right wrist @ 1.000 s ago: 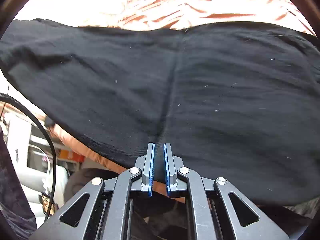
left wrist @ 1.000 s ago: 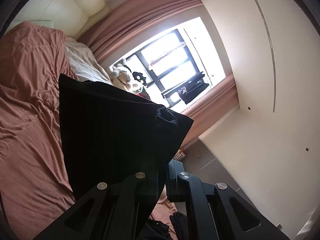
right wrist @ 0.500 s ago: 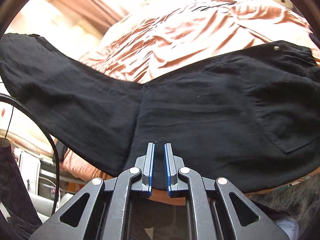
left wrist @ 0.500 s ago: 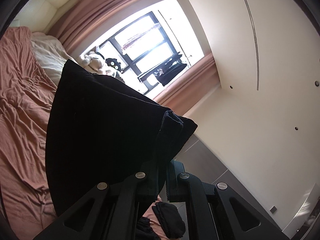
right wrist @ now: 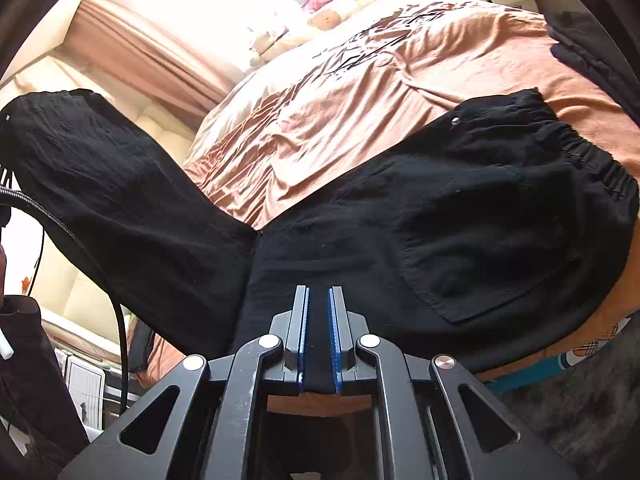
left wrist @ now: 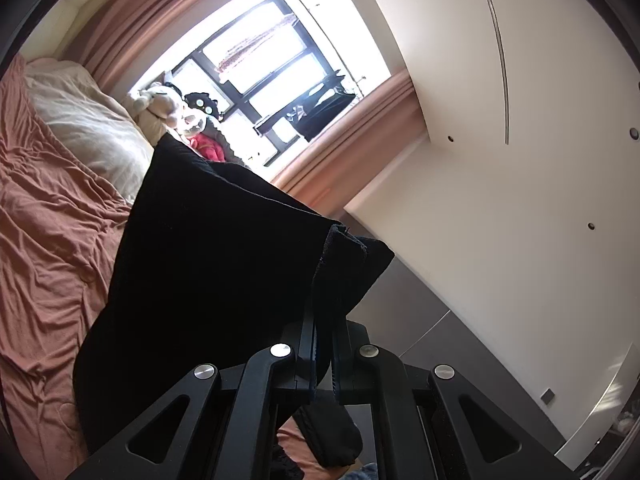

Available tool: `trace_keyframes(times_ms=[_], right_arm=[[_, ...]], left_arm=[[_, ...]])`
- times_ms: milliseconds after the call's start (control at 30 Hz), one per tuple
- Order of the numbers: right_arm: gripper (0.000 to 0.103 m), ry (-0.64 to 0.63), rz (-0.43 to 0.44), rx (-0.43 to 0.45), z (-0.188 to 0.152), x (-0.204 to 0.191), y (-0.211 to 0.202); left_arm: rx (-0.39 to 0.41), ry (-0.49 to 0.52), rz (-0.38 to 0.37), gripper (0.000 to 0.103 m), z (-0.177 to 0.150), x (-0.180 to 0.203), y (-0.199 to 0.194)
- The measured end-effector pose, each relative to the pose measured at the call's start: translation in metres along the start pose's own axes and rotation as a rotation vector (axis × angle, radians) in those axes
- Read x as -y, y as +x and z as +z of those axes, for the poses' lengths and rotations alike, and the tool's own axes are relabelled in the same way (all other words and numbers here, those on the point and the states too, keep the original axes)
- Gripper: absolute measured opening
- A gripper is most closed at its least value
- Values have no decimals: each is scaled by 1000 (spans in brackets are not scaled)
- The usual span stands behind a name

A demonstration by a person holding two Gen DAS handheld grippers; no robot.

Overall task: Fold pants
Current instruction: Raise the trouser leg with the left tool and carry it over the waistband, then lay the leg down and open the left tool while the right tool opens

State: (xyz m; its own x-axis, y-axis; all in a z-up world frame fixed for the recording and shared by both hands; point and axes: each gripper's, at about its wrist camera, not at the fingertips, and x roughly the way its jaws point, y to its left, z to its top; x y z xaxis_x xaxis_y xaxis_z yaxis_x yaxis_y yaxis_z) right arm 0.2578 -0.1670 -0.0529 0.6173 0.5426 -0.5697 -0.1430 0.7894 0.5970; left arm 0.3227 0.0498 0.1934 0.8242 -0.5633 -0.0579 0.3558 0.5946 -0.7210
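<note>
Black pants (right wrist: 460, 236) lie partly on a bed with a pink-orange sheet (right wrist: 360, 92); the elastic waistband and a back pocket are at the right of the right wrist view, and the legs rise to the upper left. My right gripper (right wrist: 319, 300) is shut on the pants' near edge close to the crotch. My left gripper (left wrist: 323, 320) is shut on the hem end of the pants (left wrist: 208, 264) and holds it up in the air above the bed, the cloth hanging to the left.
The bed (left wrist: 48, 240) has a pale pillow (left wrist: 88, 136) and stuffed toys (left wrist: 180, 108) by a bright window (left wrist: 260, 60). Dark clothes (right wrist: 592, 48) lie at the bed's far right. A cable (right wrist: 80, 248) runs at the left.
The left gripper has lifted the hem end higher and tilted up toward the window. In the right wrist view the pants have spread out, and the waistband and pocket have come into sight.
</note>
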Motion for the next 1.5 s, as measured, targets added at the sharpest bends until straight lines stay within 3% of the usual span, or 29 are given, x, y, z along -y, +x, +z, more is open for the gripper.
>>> trace_keyframes(times_ms=[200, 700, 1067, 1300, 1500], right_arm=[[7, 54, 8, 29, -4, 31, -23], [7, 170, -10, 105, -15, 94, -84], [7, 248, -39, 134, -22, 130, -102], [7, 270, -56, 144, -25, 141, -111], [7, 282, -76, 145, -26, 146, -116]], left_arm=[[-51, 1, 1, 5, -19, 12, 43], [-270, -29, 17, 5, -92, 14, 185], [-300, -78, 70, 5, -121, -11, 249], [-433, -137, 90, 5, -190, -43, 293], [-546, -168, 38, 5, -251, -38, 308]])
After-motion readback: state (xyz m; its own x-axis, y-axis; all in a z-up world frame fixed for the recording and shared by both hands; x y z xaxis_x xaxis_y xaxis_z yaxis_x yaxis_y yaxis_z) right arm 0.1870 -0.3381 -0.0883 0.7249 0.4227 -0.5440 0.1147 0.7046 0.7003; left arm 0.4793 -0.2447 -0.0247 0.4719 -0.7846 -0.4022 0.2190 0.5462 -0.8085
